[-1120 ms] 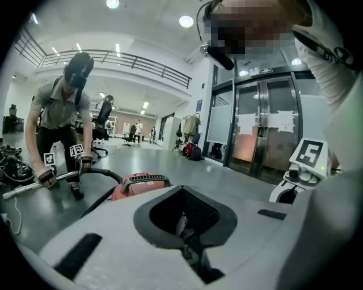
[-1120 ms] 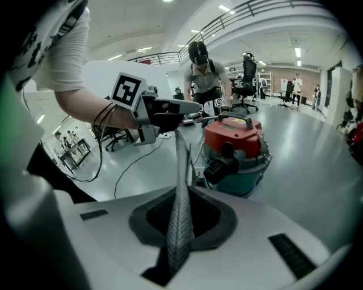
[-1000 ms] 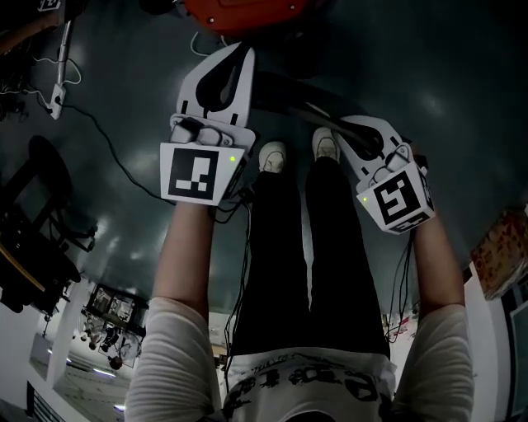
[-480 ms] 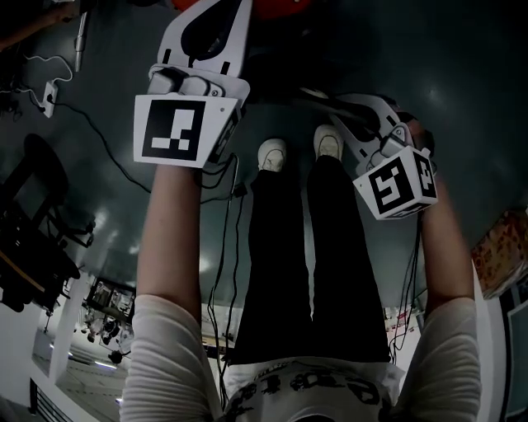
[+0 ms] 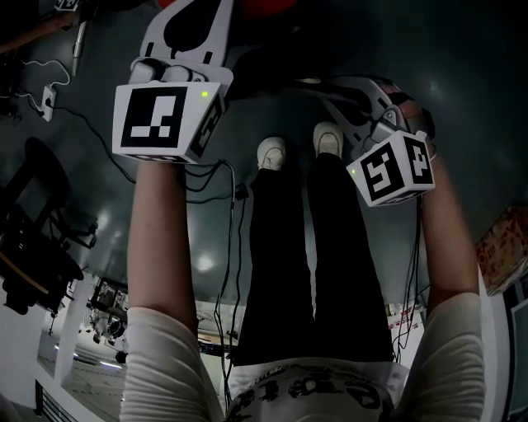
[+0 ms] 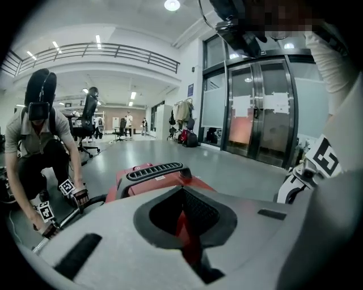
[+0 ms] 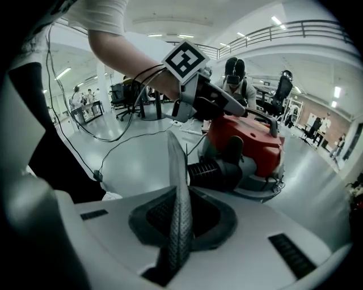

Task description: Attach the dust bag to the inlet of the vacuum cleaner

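The red vacuum cleaner (image 7: 249, 144) stands on the floor ahead of me, its black corrugated hose inlet (image 7: 212, 173) facing my right gripper. In the left gripper view its red body and black handle (image 6: 153, 175) lie just past the jaws. My left gripper (image 5: 216, 10) reaches over the vacuum at the head view's top; its fingers taper together, shut, with nothing seen between them. My right gripper (image 7: 173, 147) is shut and empty, short of the inlet, and shows in the head view beside my right shoe (image 5: 326, 85). No dust bag shows in any view.
Another person (image 6: 39, 147) crouches beyond the vacuum with their own grippers. Cables (image 5: 107, 148) run across the dark floor at left, near a black stand (image 5: 33, 214). Glass doors (image 6: 266, 113) rise at the right. My shoes (image 5: 272, 152) are just behind the vacuum.
In the head view the left gripper has moved up and left, over the vacuum. The right gripper has shifted slightly upward and rolled, so its marker cube faces more upward.
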`<state>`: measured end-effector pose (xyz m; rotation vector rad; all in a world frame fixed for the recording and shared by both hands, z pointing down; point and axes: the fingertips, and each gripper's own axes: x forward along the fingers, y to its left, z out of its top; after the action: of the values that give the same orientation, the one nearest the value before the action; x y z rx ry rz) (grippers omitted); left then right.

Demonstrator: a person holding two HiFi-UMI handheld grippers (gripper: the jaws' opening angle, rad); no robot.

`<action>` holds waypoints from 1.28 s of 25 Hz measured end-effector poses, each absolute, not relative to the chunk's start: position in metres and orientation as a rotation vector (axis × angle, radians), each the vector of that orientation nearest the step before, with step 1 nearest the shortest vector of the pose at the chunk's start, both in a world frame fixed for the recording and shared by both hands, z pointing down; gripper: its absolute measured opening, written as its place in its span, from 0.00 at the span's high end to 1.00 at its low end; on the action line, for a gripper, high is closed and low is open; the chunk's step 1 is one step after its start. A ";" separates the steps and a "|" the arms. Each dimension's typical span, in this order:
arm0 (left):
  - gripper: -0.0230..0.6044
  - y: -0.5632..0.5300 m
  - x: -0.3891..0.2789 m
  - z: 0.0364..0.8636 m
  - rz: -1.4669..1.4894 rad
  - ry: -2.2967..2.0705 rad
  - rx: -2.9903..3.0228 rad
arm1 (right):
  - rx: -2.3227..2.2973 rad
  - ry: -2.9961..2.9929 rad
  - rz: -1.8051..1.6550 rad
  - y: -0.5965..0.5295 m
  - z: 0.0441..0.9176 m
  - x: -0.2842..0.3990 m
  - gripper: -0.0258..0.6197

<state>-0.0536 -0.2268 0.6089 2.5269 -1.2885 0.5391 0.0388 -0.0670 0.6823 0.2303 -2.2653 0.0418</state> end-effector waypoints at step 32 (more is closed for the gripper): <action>0.96 -0.235 -0.066 0.612 0.497 -1.140 2.432 | 0.406 -2.348 0.214 -0.104 0.687 0.034 0.91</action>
<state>-0.0657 -0.2350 0.6119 2.4325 -1.1397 0.4966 0.0336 -0.1041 0.6866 0.4058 -2.3477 0.2140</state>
